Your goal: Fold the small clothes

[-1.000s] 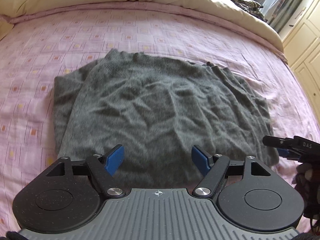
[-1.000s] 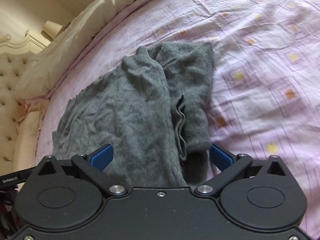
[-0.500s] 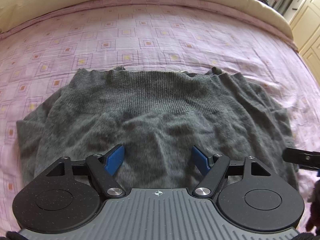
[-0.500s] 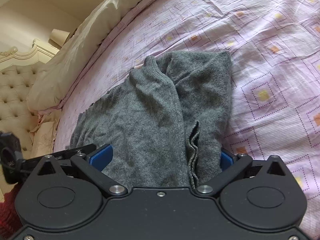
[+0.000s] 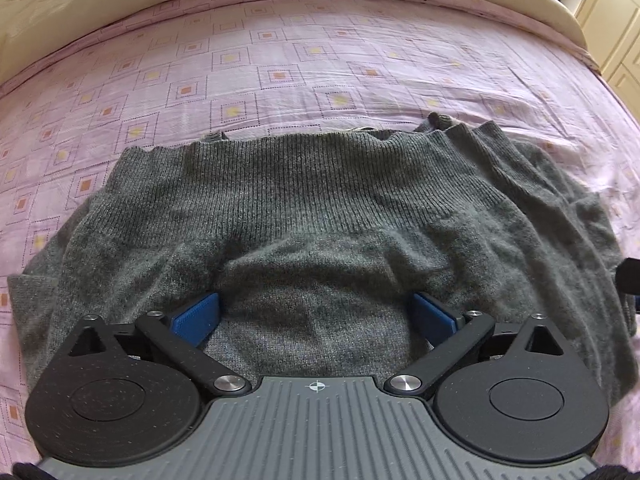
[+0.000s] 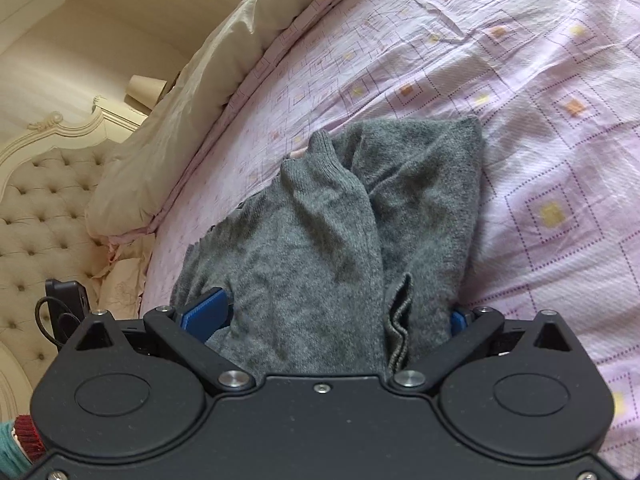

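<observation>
One grey knitted sweater (image 5: 320,208) — lying on the pink patterned bedsheet (image 5: 280,60), doubled over on itself, its ribbed hem band now uppermost and running across the far edge of the pile. Compared with a second ago, when the garment lay spread with plain wrinkled knit facing up, the near portion has been carried over the rest; the fold looks nearly laid rather than finished.

Left gripper (image 5: 316,314): blue pads (image 5: 196,316) set wide apart, sweater cloth lying between and beneath them, not pinched. It has moved in low and close over the cloth within the last second.

Right gripper (image 6: 334,316): fingers likewise spread wide, with a bunched edge of the sweater (image 6: 344,240) lying in the gap. The right pad is mostly hidden by the cloth, so whether it touches the knit cannot be told for certain — no clamp is evident. A sleeve cuff (image 6: 320,148) stands up in a small peak at the far end.

Surroundings: cream duvet (image 6: 192,92) along the sheet's far side, tufted headboard (image 6: 36,208) at left of the right-wrist view, cream cupboard doors (image 5: 608,12) at right of the left-wrist view.

Assessment: one lengthwise fold appears placed; smoothing the hem and tucking the raised cuff likely remain.
</observation>
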